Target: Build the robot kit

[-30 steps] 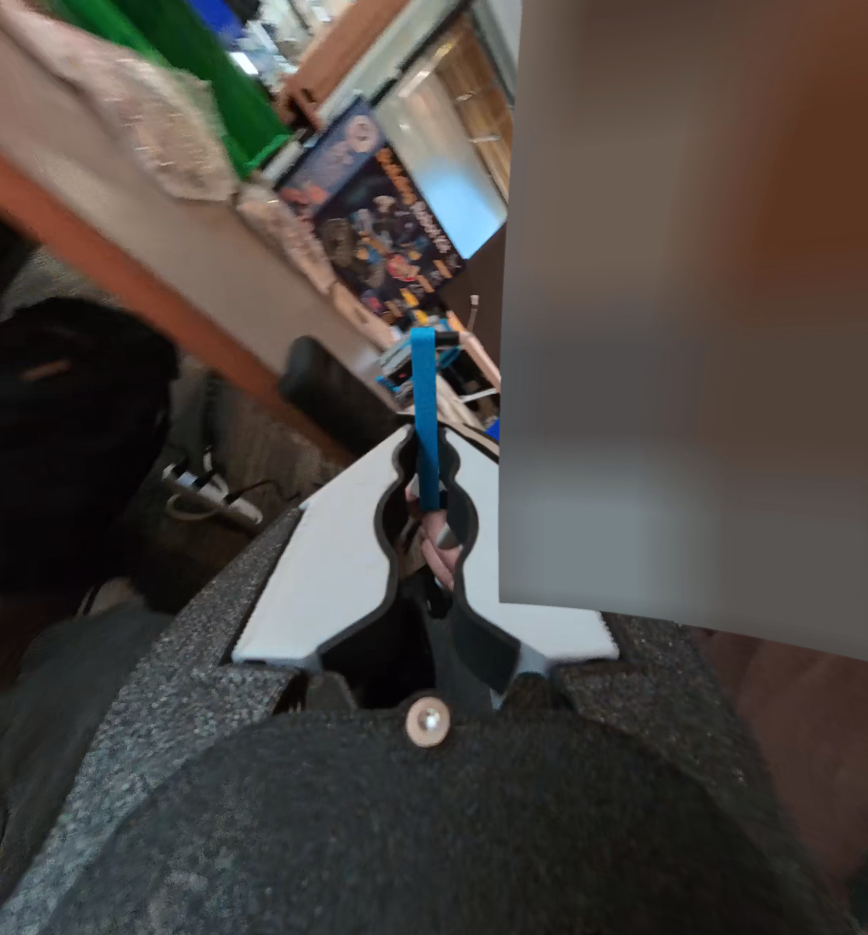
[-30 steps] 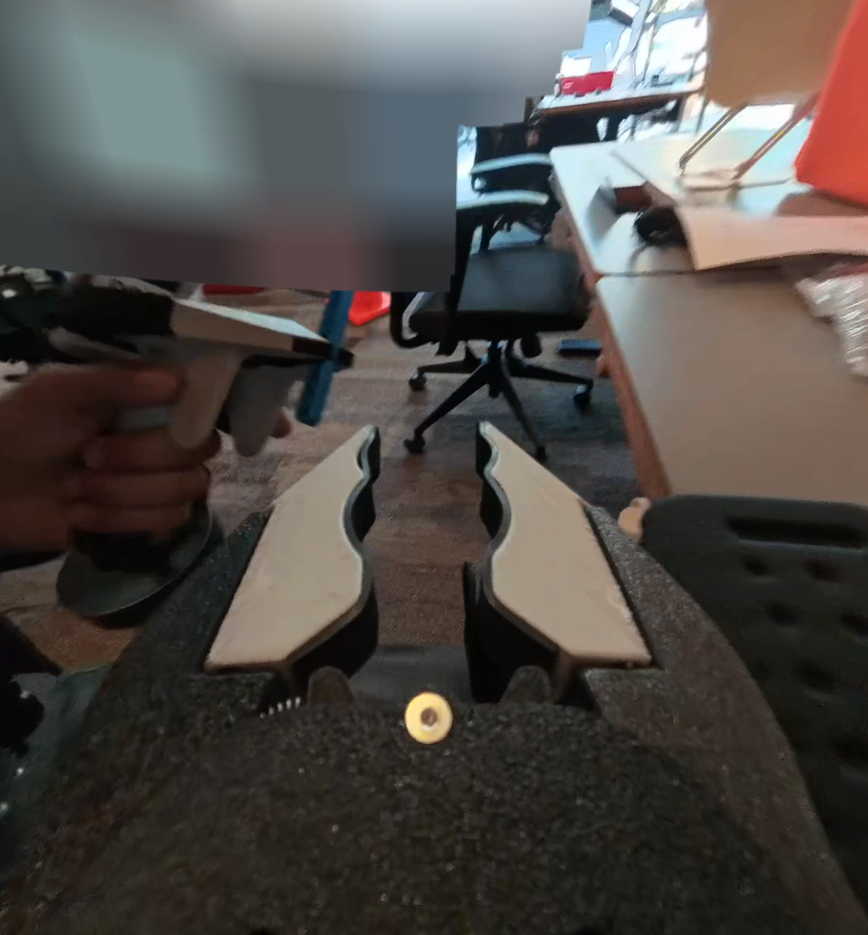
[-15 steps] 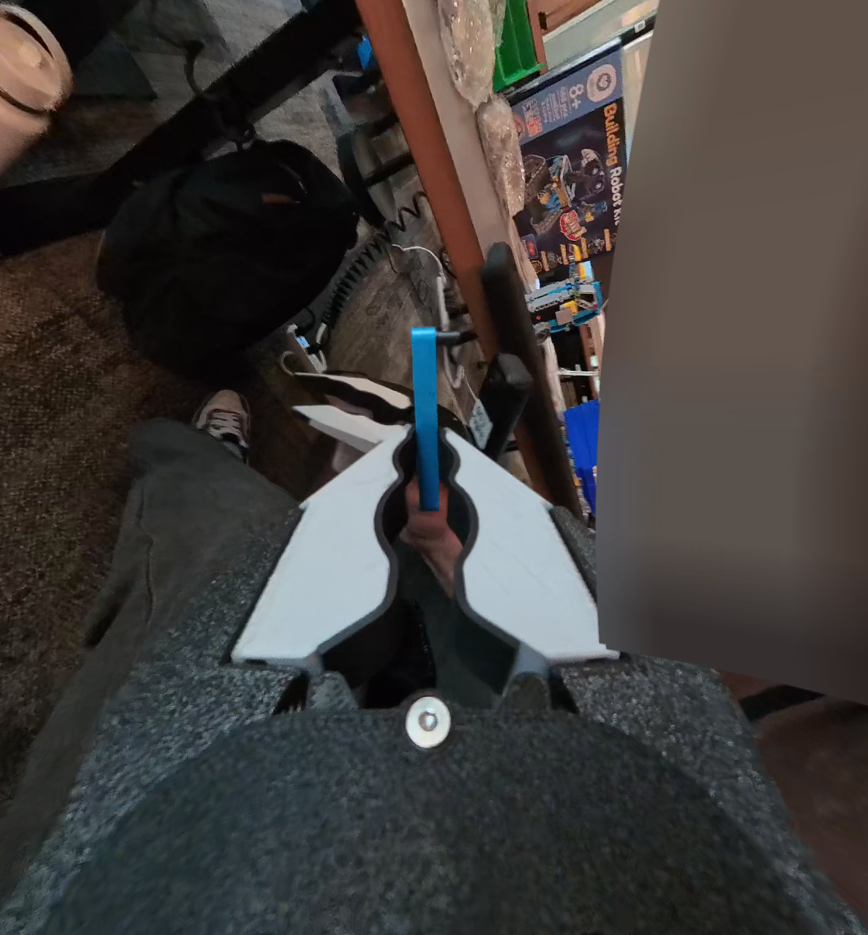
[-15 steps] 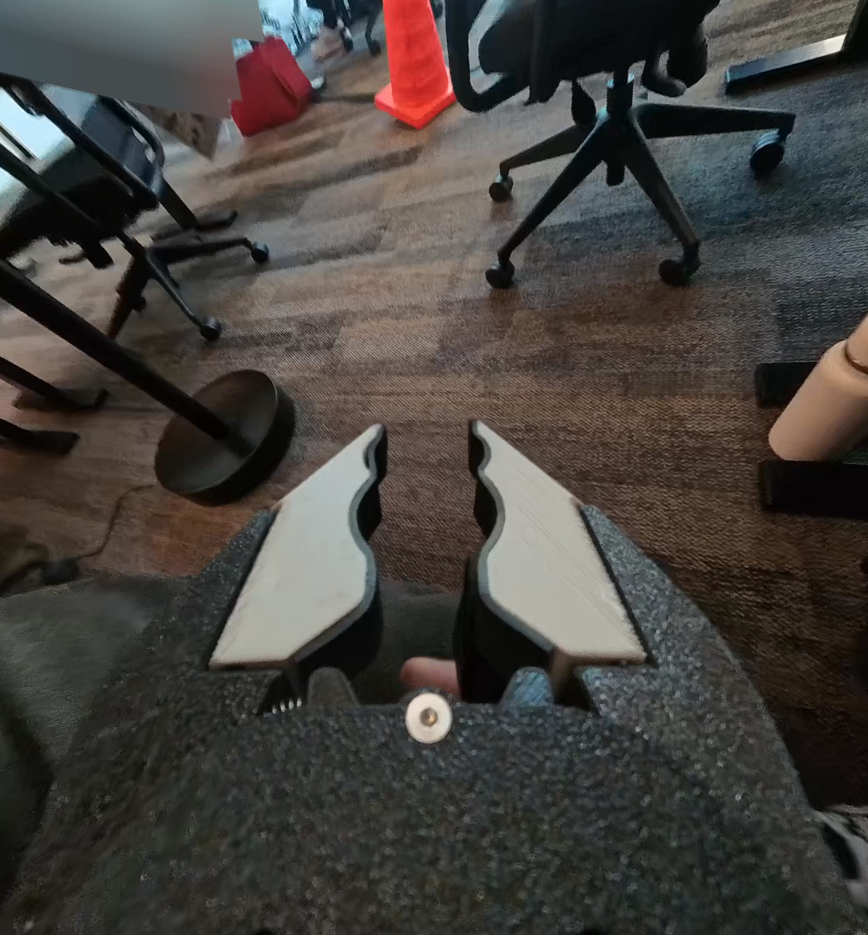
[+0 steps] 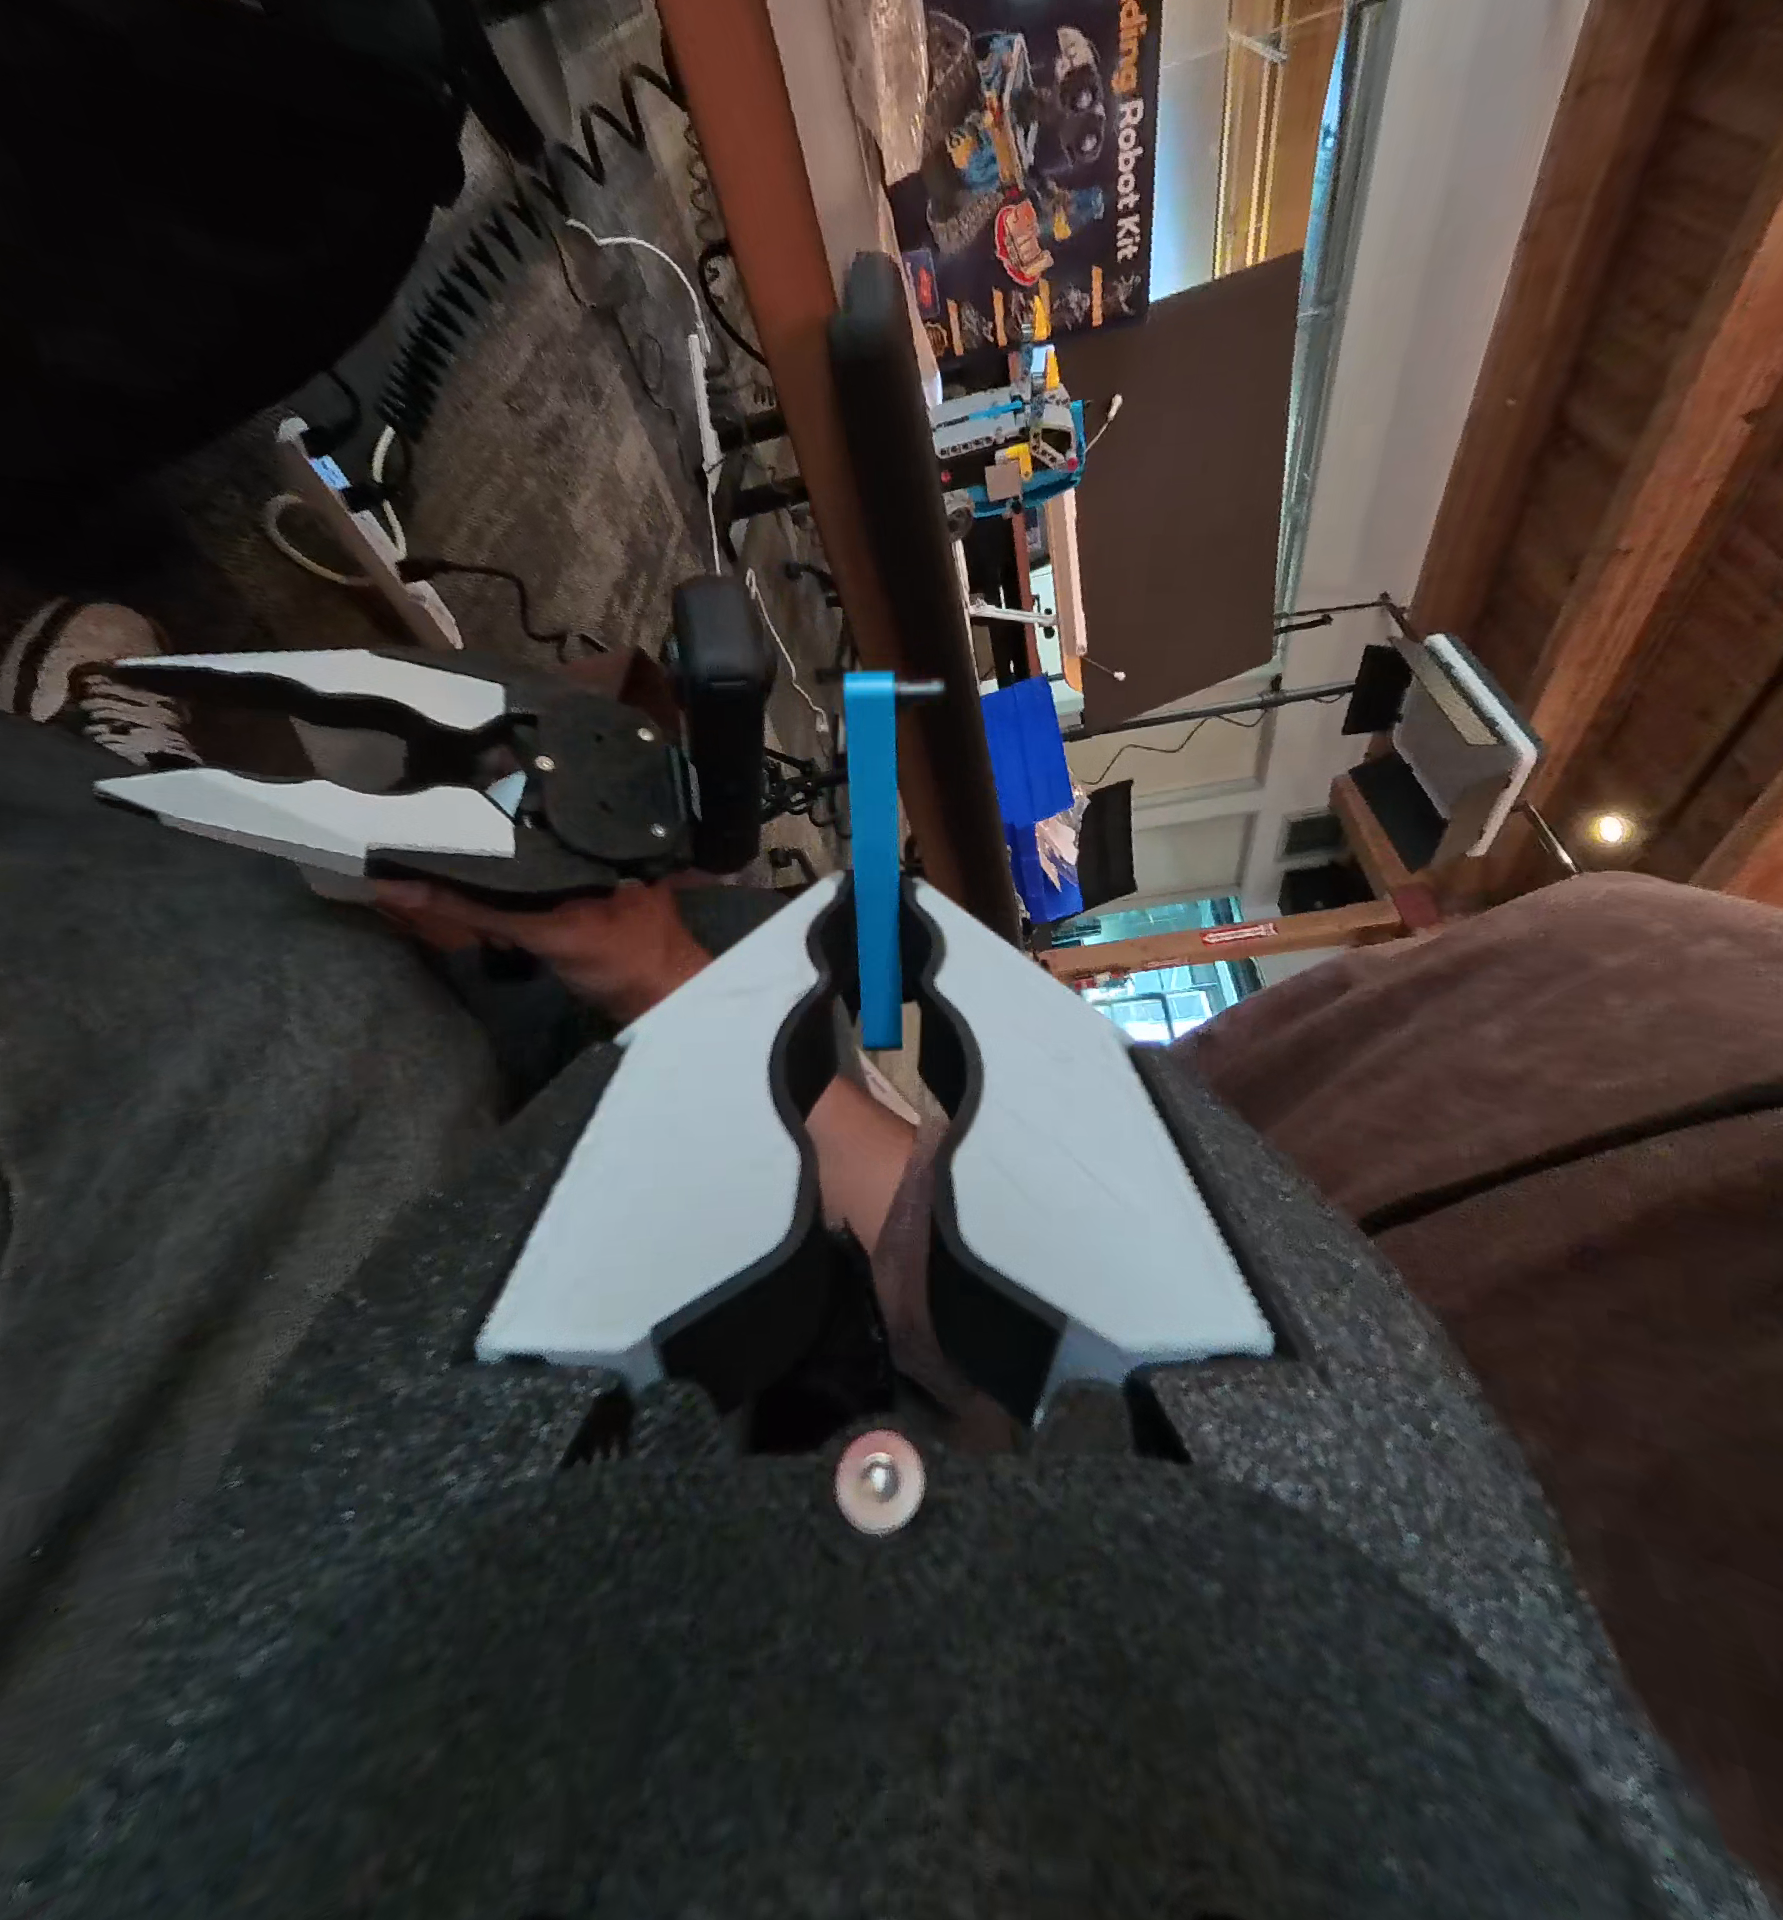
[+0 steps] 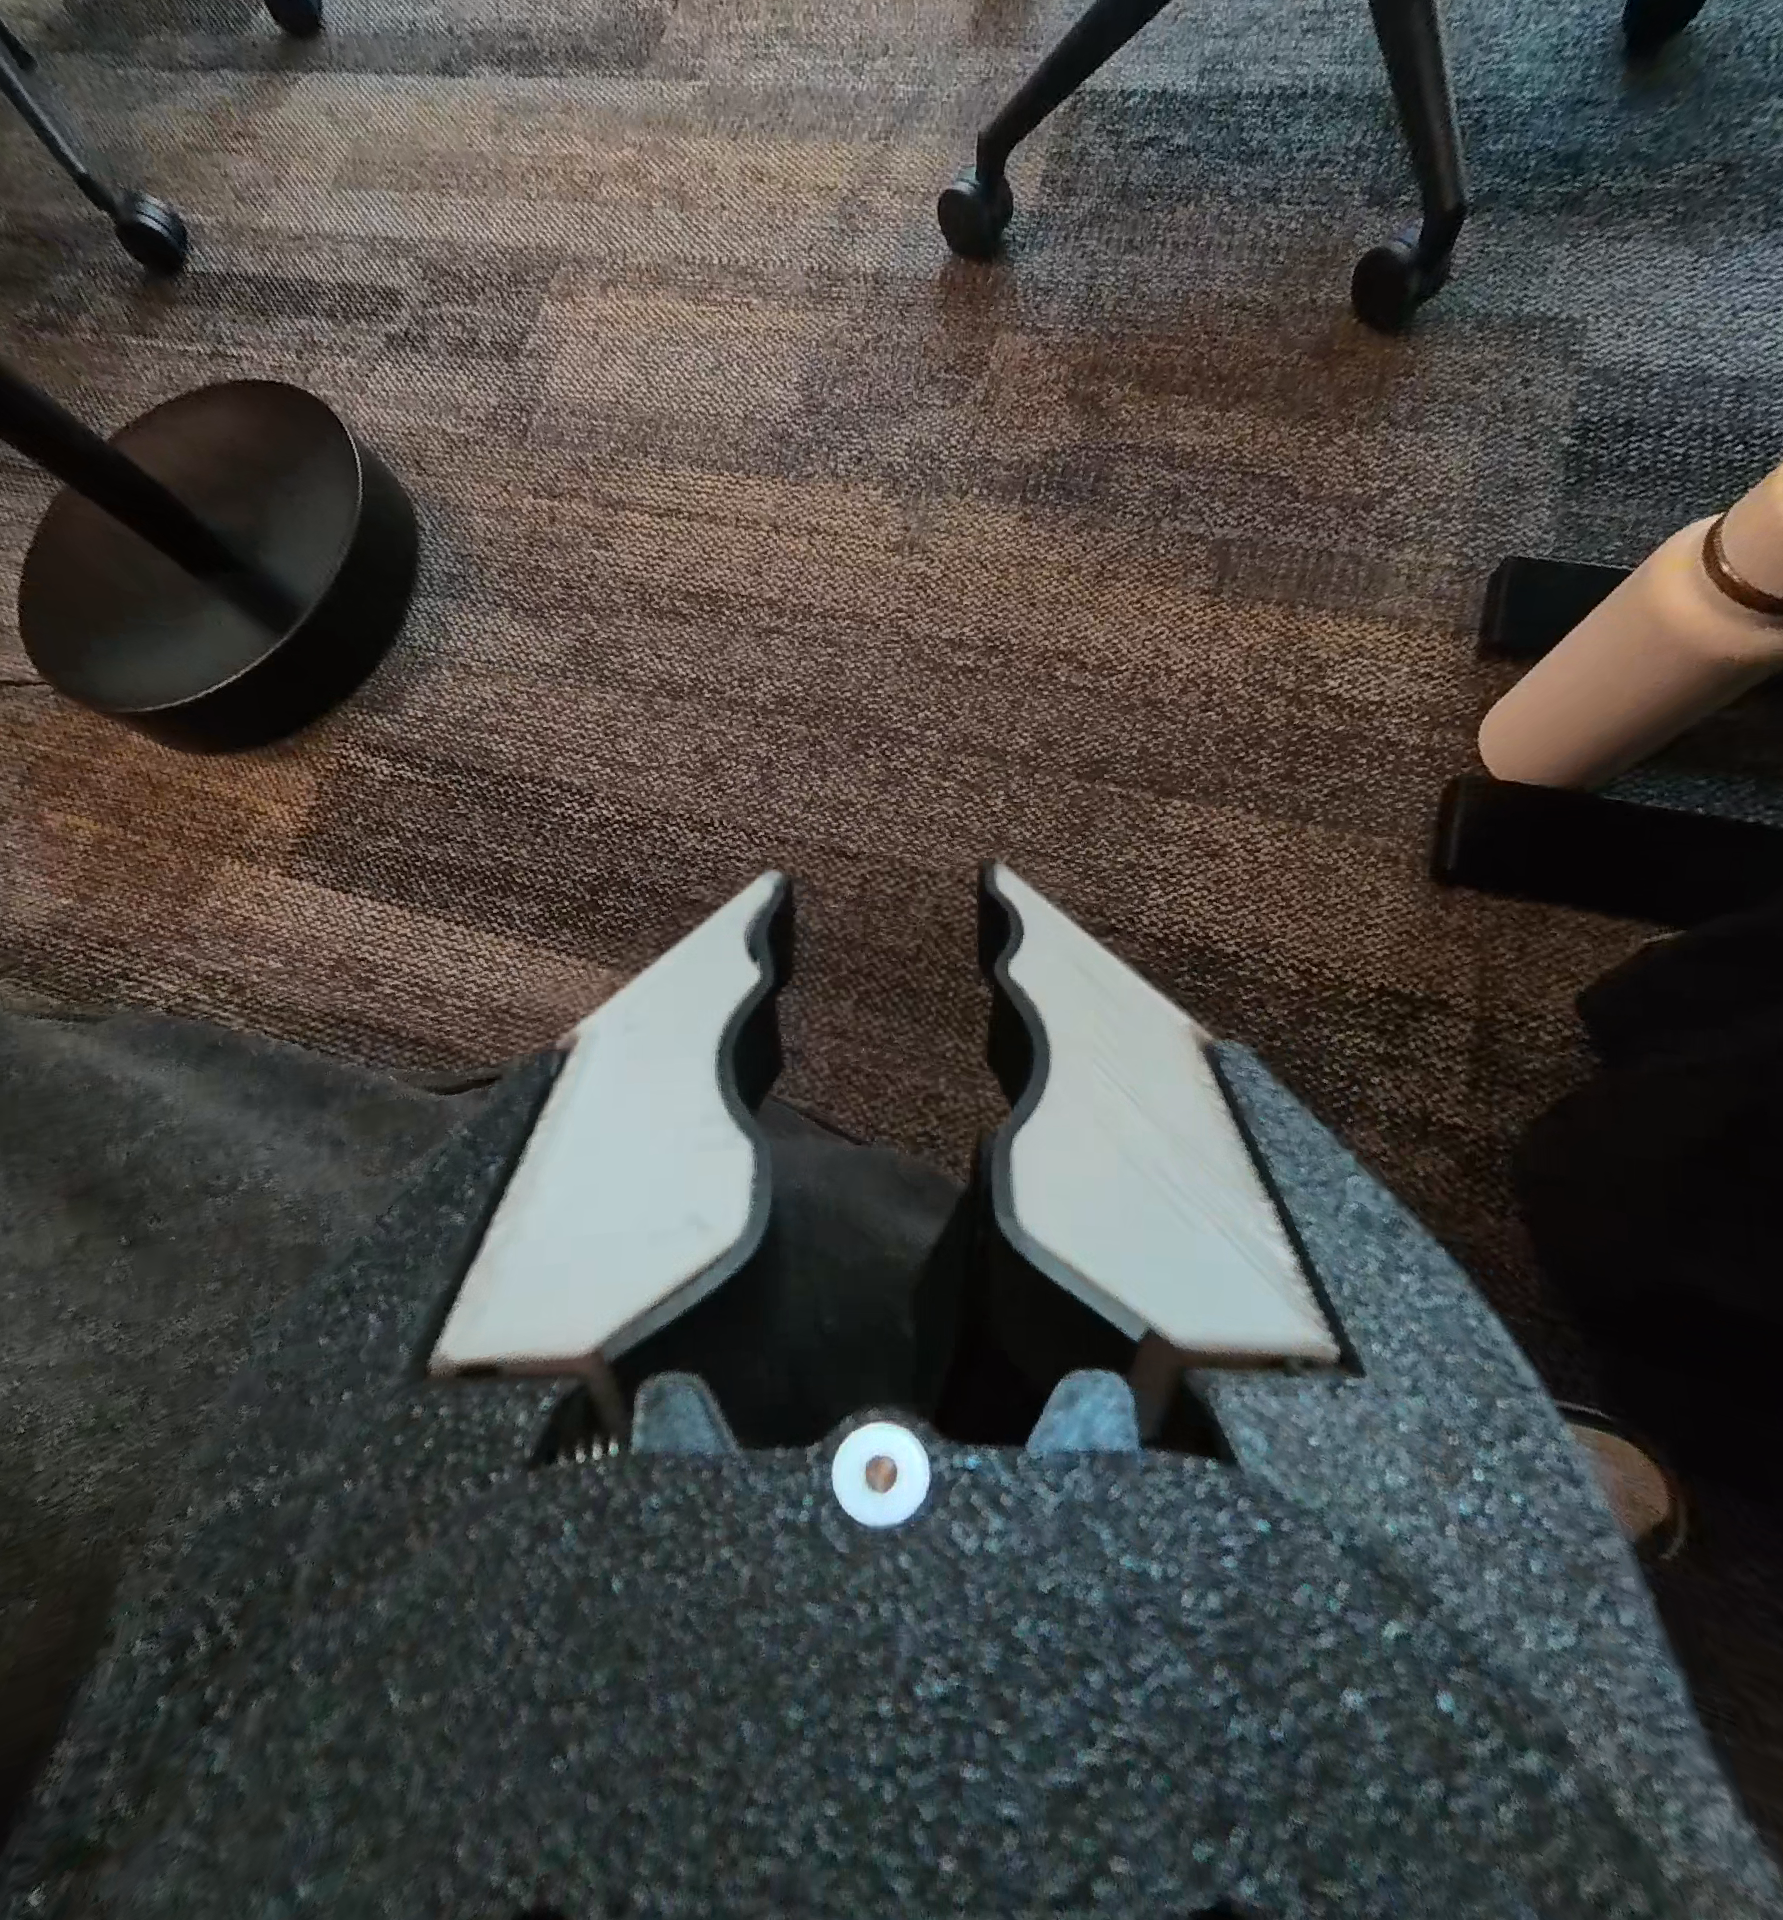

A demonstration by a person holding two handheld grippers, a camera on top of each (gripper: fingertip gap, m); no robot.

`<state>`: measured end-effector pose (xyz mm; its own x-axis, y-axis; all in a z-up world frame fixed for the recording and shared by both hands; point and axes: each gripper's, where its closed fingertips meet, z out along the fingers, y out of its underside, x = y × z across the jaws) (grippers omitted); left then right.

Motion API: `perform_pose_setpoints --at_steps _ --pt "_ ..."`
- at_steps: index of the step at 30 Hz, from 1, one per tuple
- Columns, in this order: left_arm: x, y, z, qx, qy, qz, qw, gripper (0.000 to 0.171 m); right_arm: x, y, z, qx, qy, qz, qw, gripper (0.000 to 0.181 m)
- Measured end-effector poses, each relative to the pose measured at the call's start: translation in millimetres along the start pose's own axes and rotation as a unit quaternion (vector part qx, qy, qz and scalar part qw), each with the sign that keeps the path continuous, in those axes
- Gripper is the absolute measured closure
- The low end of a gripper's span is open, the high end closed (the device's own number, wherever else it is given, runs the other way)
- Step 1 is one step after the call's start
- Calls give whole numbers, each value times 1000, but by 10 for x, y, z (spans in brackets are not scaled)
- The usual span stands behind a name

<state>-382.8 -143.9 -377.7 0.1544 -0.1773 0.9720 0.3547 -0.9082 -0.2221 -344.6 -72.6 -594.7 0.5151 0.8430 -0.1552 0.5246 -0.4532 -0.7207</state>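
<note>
Left gripper (image 5: pixel 874 894), white-fingered on a speckled black body, is clamped on a flat blue plastic strip (image 5: pixel 874 862) that stands out past its tips, with the right gripper (image 5: pixel 128 732) held in a hand (image 5: pixel 575 925) off to the side over grey trousers (image 5: pixel 139 1091). Right gripper (image 6: pixel 885 899) hangs with its 2 fingers parted and nothing between them, above brown-grey carpet (image 6: pixel 814 582), a round black stand base (image 6: pixel 212 561) on one side and a cream cylindrical bottle (image 6: pixel 1666 644) on the other.

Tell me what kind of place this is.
Probably an office or robotics workspace: carpet floor, wheeled chair legs, a desk edge with a building-block robot model. The left tool grips a blue strip.
</note>
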Motion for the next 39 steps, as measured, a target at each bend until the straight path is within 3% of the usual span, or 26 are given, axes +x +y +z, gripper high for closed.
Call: perform_pose_setpoints --at_steps 17,39 --pt "8 -81 -236 18 40 -40 998 165 -126 -43 256 -24 -8 -14 1000 146" --pt "20 -70 -218 11 57 -56 997 165 -32 80 265 -51 -1 4 999 139"
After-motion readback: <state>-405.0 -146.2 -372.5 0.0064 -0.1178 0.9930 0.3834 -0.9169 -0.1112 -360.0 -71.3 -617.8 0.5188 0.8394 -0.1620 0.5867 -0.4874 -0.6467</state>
